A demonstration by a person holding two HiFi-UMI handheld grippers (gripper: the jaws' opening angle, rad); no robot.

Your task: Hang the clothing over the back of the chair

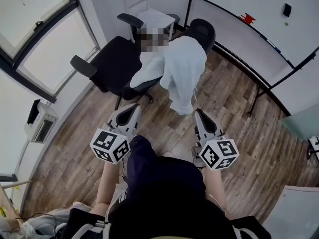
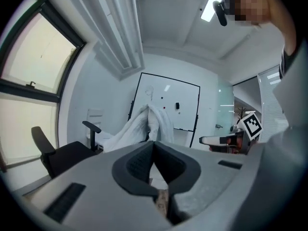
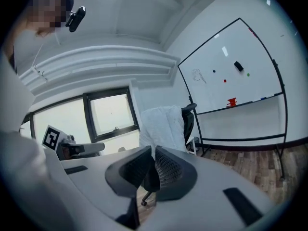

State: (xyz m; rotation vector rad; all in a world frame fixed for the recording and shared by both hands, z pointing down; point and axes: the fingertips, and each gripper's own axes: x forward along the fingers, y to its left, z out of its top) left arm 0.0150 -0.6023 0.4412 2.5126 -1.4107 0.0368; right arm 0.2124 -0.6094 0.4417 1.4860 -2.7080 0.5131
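A white garment (image 1: 182,68) hangs draped over the back of a black office chair (image 1: 202,31) and trails down onto its seat. My left gripper (image 1: 135,107) hovers just short of the chair, its jaws closed together and empty; in the left gripper view (image 2: 154,142) the garment (image 2: 144,126) stands ahead of it, apart from the tips. My right gripper (image 1: 198,112) floats level with the garment's lower hem, a short gap away. In the right gripper view (image 3: 153,149) its jaws stand nearly together with nothing between them, and the garment (image 3: 161,126) covers the chair back (image 3: 190,121).
A second black armchair (image 1: 112,63) stands left of the draped one, by the window (image 1: 40,39). A whiteboard (image 1: 249,14) on a legged stand (image 1: 256,101) runs along the right. A small white table (image 1: 154,19) sits behind. The floor is wood planks.
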